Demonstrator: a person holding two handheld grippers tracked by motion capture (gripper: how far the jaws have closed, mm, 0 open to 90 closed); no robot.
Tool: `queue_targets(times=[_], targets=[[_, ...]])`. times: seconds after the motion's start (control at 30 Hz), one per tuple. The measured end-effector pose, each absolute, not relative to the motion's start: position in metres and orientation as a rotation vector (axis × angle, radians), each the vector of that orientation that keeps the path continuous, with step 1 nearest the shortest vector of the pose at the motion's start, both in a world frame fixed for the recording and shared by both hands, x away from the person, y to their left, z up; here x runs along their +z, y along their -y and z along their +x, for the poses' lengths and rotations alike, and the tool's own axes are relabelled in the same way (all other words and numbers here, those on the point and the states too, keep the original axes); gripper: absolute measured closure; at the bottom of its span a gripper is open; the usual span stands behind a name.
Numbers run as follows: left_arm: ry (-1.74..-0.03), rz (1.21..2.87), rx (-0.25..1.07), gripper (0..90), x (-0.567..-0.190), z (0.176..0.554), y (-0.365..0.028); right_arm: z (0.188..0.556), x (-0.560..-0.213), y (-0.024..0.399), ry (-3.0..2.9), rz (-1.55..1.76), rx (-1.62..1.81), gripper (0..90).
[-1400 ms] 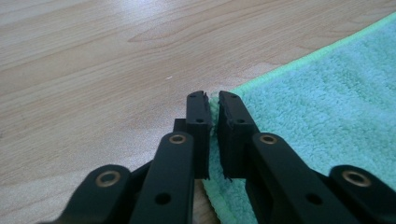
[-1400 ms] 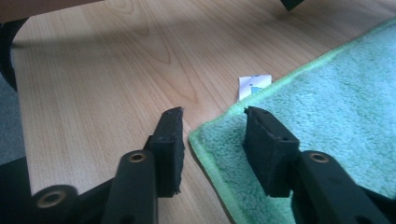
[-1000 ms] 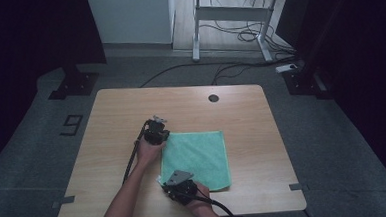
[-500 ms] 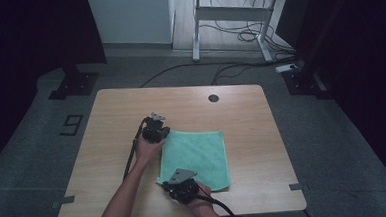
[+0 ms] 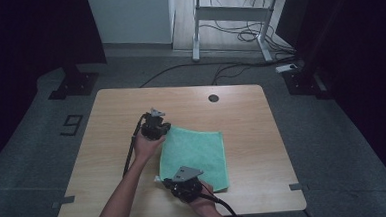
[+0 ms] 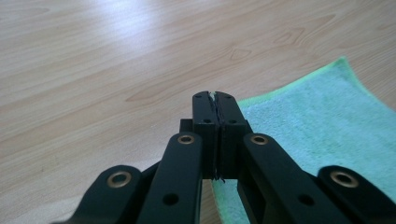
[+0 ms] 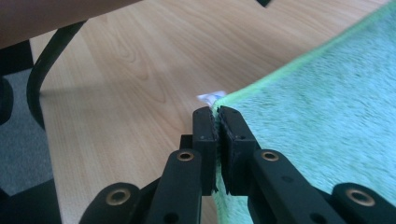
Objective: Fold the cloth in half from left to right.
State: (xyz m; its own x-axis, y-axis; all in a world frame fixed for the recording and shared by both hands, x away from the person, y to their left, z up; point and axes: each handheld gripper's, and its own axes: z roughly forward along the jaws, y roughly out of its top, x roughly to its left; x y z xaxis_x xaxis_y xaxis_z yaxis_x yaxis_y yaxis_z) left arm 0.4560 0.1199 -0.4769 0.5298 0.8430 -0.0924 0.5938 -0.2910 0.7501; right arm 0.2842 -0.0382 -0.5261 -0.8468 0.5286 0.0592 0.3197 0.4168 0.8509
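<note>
Wooden table: both grippers' jaws clench corners of green towel.

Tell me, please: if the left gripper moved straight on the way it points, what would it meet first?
Probably the bare wooden table; the left gripper, shut on the green cloth corner, points down at it.

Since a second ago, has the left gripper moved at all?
Yes, slightly. The left gripper, shut on the green towel's far corner, has shifted toward the table's round hole.
</note>
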Motion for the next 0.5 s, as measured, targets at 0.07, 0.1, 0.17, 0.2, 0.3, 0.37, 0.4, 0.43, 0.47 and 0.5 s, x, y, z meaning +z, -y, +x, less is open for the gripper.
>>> queue_targets(times=[0.07,0.1,0.17,0.2,0.3,0.37,0.4,0.43,0.47,0.5], targets=[[-1.162,1.990,0.406,88.6,-0.474,0.455,-0.121,0.285,-0.524,0.042,-2.440,0.771,1.426,85.3],[-1.162,1.986,0.402,88.6,-0.473,0.455,-0.122,0.285,-0.522,0.043,-2.433,0.775,1.438,85.3],[-1.163,1.988,0.408,88.7,-0.470,0.455,-0.124,0.282,-0.517,0.042,-2.414,0.769,1.453,85.4],[-1.162,1.985,0.412,88.6,-0.468,0.455,-0.125,0.281,-0.515,0.042,-2.402,0.763,1.465,85.6],[-1.169,1.967,0.418,88.7,-0.462,0.454,-0.129,0.275,-0.510,0.037,-2.379,0.734,1.489,85.7],[-1.168,1.967,0.424,88.7,-0.459,0.453,-0.130,0.273,-0.508,0.033,-2.375,0.720,1.497,85.7],[-1.168,1.968,0.425,88.7,-0.459,0.452,-0.130,0.273,-0.508,0.031,-2.378,0.718,1.500,85.7],[-1.171,1.969,0.424,88.7,-0.459,0.452,-0.131,0.273,-0.508,0.031,-2.380,0.719,1.499,85.7],[-1.172,1.973,0.424,88.7,-0.459,0.451,-0.131,0.273,-0.509,0.030,-2.383,0.720,1.496,85.7],[-1.172,1.973,0.424,88.7,-0.459,0.451,-0.131,0.273,-0.510,0.030,-2.389,0.723,1.492,85.7]])
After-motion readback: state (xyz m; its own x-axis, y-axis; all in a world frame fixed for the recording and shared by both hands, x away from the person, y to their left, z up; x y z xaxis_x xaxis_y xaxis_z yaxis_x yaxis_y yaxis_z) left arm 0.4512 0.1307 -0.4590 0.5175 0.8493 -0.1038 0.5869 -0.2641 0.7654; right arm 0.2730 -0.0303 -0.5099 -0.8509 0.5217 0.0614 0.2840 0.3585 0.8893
